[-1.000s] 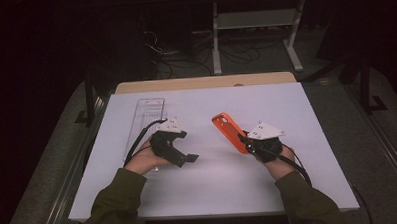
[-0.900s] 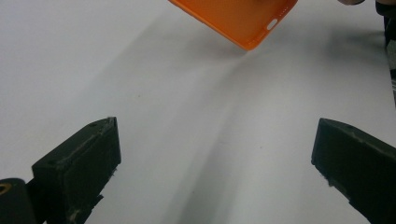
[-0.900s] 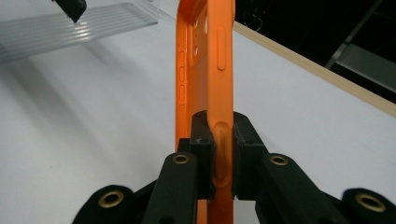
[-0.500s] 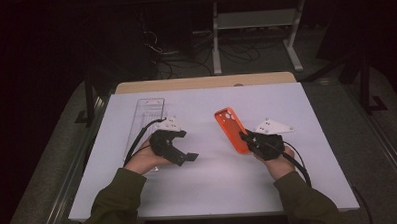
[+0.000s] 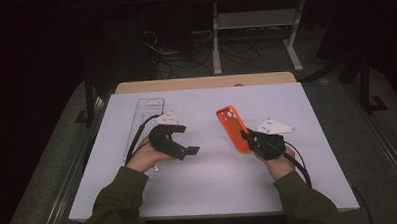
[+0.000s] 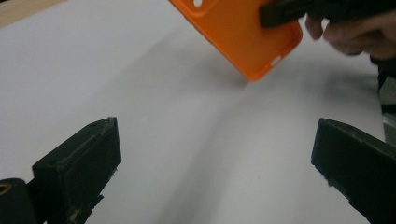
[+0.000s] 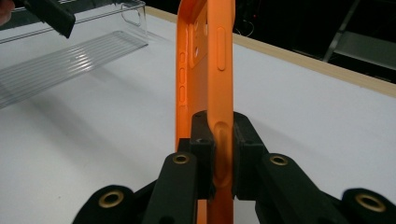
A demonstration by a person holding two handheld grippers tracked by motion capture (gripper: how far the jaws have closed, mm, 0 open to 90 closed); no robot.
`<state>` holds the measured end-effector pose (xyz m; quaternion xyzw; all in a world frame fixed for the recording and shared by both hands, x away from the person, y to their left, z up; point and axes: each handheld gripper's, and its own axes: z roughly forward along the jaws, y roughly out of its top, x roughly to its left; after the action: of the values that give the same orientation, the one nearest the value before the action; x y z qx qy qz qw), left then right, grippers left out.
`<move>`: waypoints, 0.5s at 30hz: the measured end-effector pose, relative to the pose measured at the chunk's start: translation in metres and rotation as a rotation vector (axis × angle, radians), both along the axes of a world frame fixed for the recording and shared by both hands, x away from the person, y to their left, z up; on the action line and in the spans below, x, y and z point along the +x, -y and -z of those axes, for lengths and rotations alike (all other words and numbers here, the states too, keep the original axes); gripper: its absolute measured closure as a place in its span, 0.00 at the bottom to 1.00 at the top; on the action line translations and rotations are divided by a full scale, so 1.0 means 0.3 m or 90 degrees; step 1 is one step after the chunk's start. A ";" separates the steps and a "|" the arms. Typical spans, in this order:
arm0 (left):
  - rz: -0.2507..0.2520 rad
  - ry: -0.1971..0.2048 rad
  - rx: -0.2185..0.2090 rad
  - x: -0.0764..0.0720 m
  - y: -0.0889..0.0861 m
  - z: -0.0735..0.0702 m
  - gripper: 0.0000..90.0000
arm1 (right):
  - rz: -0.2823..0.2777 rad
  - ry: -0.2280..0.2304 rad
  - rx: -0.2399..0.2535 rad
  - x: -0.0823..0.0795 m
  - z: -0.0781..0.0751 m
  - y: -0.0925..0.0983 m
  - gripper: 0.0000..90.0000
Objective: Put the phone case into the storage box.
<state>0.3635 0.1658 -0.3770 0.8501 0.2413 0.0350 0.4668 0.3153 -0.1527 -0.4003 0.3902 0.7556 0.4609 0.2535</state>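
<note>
My white table is evenly lit from above; surroundings dark; my near jaws slightly blurred, shadows soft.

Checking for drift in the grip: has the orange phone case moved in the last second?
Yes, slightly: the orange case, clamped in the right gripper, has swung a little more upright and edged toward the clear tray.

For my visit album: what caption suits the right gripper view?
Right gripper clamps an orange phone case edge-on above the white table.
</note>
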 end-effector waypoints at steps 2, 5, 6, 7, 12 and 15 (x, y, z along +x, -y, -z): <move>-0.006 -0.002 -0.009 0.003 -0.002 -0.008 0.02 | -0.002 0.005 0.000 0.000 0.000 -0.001 0.89; -0.016 -0.002 -0.014 0.009 -0.001 -0.014 0.02 | 0.000 0.004 0.000 -0.006 -0.003 -0.006 0.89; -0.018 -0.006 -0.016 0.011 0.000 -0.015 0.01 | 0.002 0.007 0.001 -0.007 -0.004 -0.007 0.88; -0.021 -0.008 -0.021 0.012 0.003 -0.016 0.01 | 0.003 0.008 0.001 -0.008 -0.006 -0.008 0.89; -0.023 -0.012 -0.023 0.021 0.023 -0.027 0.01 | -0.002 0.034 -0.006 -0.008 -0.014 -0.008 0.89; -0.025 -0.017 -0.026 0.031 0.037 -0.033 0.01 | 0.007 0.016 0.001 -0.020 -0.019 -0.015 0.88</move>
<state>0.3727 0.1549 -0.3671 0.8359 0.2649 0.0283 0.4798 0.3094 -0.1483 -0.3946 0.3890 0.7498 0.4651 0.2649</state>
